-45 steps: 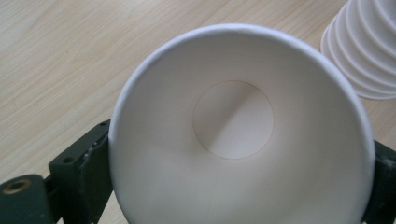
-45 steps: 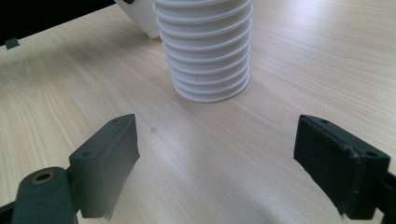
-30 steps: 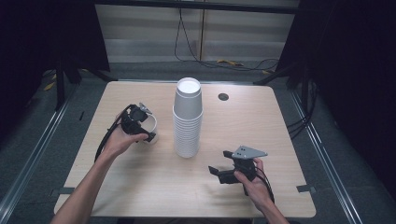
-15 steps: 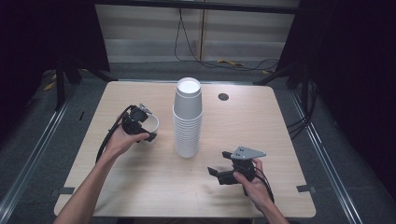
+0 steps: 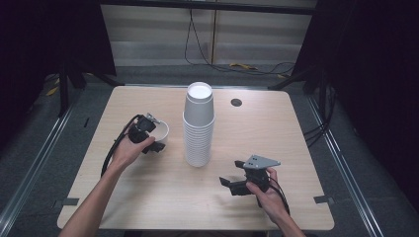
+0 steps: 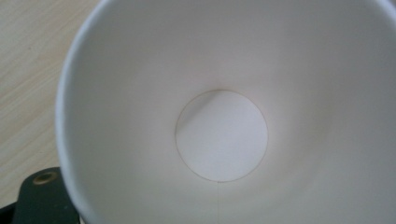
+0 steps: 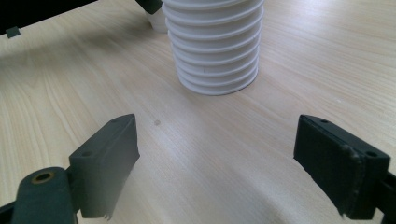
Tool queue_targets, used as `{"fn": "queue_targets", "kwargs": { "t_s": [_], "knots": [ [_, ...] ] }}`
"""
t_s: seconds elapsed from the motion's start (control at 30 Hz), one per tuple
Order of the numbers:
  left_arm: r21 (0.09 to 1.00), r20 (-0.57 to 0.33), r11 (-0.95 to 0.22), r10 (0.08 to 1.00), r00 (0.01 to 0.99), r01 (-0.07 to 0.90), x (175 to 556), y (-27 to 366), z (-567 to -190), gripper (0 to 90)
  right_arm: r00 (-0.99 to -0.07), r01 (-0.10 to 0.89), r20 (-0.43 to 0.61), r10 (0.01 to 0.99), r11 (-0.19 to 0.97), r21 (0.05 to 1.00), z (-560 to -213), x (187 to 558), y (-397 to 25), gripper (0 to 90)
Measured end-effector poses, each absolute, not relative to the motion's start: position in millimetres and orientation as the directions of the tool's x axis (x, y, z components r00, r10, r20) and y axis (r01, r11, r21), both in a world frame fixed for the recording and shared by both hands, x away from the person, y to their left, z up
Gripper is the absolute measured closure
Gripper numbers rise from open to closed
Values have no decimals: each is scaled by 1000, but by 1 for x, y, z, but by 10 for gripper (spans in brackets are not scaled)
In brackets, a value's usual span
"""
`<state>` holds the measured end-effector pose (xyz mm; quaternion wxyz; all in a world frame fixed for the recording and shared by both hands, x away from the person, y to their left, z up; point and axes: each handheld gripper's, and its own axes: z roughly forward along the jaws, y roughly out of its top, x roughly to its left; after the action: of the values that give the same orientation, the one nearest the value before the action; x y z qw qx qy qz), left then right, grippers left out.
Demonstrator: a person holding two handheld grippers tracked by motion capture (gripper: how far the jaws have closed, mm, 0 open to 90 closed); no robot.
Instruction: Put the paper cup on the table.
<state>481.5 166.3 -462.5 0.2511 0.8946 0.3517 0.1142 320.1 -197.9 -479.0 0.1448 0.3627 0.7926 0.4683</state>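
Little change over the last second: left tongs (image 5: 148,133) stay clenched on the single paper cup (image 5: 159,132) left of the cup stack (image 5: 198,126) at mid-bench. Right tongs (image 5: 232,183) remain released, near the front edge. Cup separated; placement pending.

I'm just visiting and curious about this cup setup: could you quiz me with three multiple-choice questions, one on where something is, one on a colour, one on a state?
1. Where does the stack of paper cups stand?
A. near the table's middle
B. at the near right corner
C. on the floor

2. What colour is the single paper cup?
A. red
B. white
C. blue

3. How are the right gripper's jaws?
A. shut on a cup
B. shut on nothing
C. wide open, nothing between

Answers:
1 A, the high view shows it mid-table.
2 B, its inside shows white in the left gripper view.
3 C, bare wood lies between its jaws.
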Motion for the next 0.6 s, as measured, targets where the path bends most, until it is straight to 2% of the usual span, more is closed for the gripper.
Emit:
{"fn": "queue_targets", "kwargs": {
  "t_s": [0.4,0.53,0.6],
  "knots": [
    [534,3,-615,688,726,580,472,176,-472,158,-693,446,108,713,306,841,-480,320,-197,139],
    [549,-50,-574,703,710,607,469,181,-472,158,-692,446,109,714,304,842,-480,320,-198,139],
    [556,-33,-576,705,708,599,465,182,-471,158,-690,449,110,715,304,840,-480,320,-198,138]
  ]
}}
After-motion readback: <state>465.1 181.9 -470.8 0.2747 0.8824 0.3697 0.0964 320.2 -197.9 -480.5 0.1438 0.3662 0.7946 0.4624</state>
